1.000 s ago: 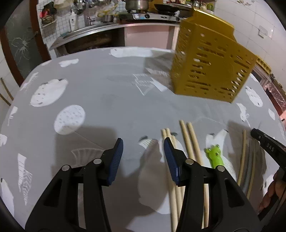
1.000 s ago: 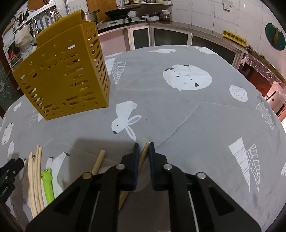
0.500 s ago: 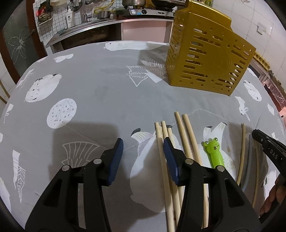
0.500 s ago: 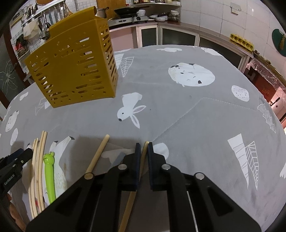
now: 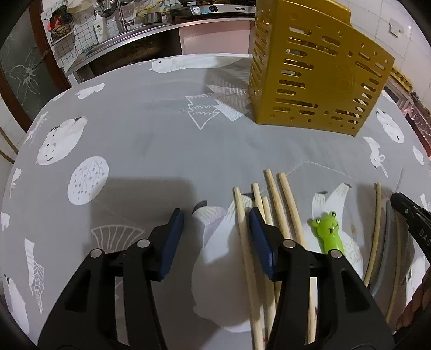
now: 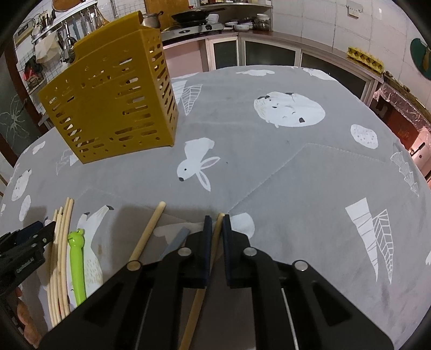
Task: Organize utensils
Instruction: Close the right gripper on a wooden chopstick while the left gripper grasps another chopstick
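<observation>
Right now right gripper (image 6: 215, 226) is clamped on one wooden chopstick (image 6: 217, 224) above the grey tablecloth (image 6: 296, 175). Left gripper (image 5: 215, 228) jaws apart, hovering beside the loose chopsticks (image 5: 272, 199). Green frog utensil (image 5: 327, 231) lies just right. Yellow holder (image 5: 309, 80) stands upright farther back.

- The left wrist view looks forward between its own two fingers (image 5: 173, 237), low and close over the worktop (image 5: 150, 150), facing the far edge and the kitchen counter (image 5: 172, 25) behind.
- The right wrist view sits equally low and close, looking along its own fingers (image 6: 207, 237) toward the far edge and the cabinets (image 6: 269, 53).
- Both views share the yellow utensil holder (image 5: 315, 80) (image 6: 113, 99), the green frog-headed utensil (image 5: 327, 228) (image 6: 76, 263), and the pale chopsticks (image 5: 285, 204) (image 6: 60, 242) near the worktop's near edge.
- Each view catches the other gripper at its side margin: (image 5: 412, 220), (image 6: 24, 245).
</observation>
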The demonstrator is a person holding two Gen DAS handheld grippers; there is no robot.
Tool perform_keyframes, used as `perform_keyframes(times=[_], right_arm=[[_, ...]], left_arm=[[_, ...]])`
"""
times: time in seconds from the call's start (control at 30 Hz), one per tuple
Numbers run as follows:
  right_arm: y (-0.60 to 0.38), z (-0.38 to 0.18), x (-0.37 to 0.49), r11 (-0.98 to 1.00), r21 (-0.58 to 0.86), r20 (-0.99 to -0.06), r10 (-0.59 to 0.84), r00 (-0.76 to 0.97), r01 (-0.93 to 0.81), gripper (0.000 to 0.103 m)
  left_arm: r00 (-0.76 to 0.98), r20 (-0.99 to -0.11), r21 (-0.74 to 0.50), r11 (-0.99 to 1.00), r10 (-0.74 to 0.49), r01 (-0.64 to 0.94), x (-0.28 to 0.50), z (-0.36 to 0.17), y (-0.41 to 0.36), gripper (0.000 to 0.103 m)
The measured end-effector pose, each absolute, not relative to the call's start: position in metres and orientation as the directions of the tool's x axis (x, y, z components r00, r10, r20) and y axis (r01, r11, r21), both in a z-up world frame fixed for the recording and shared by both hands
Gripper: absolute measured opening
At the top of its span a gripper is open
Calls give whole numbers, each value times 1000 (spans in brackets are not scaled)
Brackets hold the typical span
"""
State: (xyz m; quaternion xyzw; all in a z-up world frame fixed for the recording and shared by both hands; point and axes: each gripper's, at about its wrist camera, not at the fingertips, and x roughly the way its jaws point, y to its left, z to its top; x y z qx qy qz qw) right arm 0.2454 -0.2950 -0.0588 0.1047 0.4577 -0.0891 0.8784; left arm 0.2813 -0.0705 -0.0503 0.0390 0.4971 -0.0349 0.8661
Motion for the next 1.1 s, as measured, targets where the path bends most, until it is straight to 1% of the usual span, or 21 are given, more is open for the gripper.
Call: perform_keyframes(times=[0.03, 0.07, 0.1, 0.2, 0.33, 0.37, 0.67, 0.77, 0.87, 1.0, 1.1], right_arm=[[-295, -59, 247, 962, 101, -824, -61, 563, 252, 8], [-295, -59, 249, 963, 99, -825, -62, 562, 250, 8], [-295, -58, 249, 964, 99, -825, -61, 562, 249, 8], [-294, -56, 246, 964, 118, -818, -42, 573, 239, 7], [-296, -52, 238, 962, 145, -806, -20, 592, 229, 7], [-297, -49, 236, 962, 149, -801, -18, 599, 228, 7], [-300, -13, 222, 967, 173, -749, 5, 663, 189, 7], [-300, -2, 217, 967, 180, -718, 5, 696, 180, 6], [-297, 17, 206, 969, 187, -662, 5, 750, 159, 6], [-291, 41, 190, 976, 180, -577, 1, 817, 126, 5], [-287, 57, 178, 978, 179, -516, 1, 856, 107, 5]], left_arm=[[501, -865, 32, 995, -21, 99, 282, -50, -71, 46], [500, -866, 31, 994, -23, 100, 283, -49, -72, 42], [499, -866, 31, 994, -26, 105, 283, -48, -74, 33], [500, -866, 36, 992, -30, 122, 282, -47, -77, 18], [508, -860, 29, 990, -44, 136, 280, -46, -77, 10], [508, -860, 24, 991, -48, 135, 280, -45, -76, 6], [558, -823, -48, 991, -109, 122, 269, -20, -59, 5], [608, -782, -69, 989, -136, 133, 258, -2, -53, 5], [684, -712, -70, 986, -157, 152, 243, 26, -48, 5], [749, -642, -61, 985, -164, 163, 229, 50, -45, 4], [808, -568, -36, 986, -156, 165, 213, 66, -45, 4]])
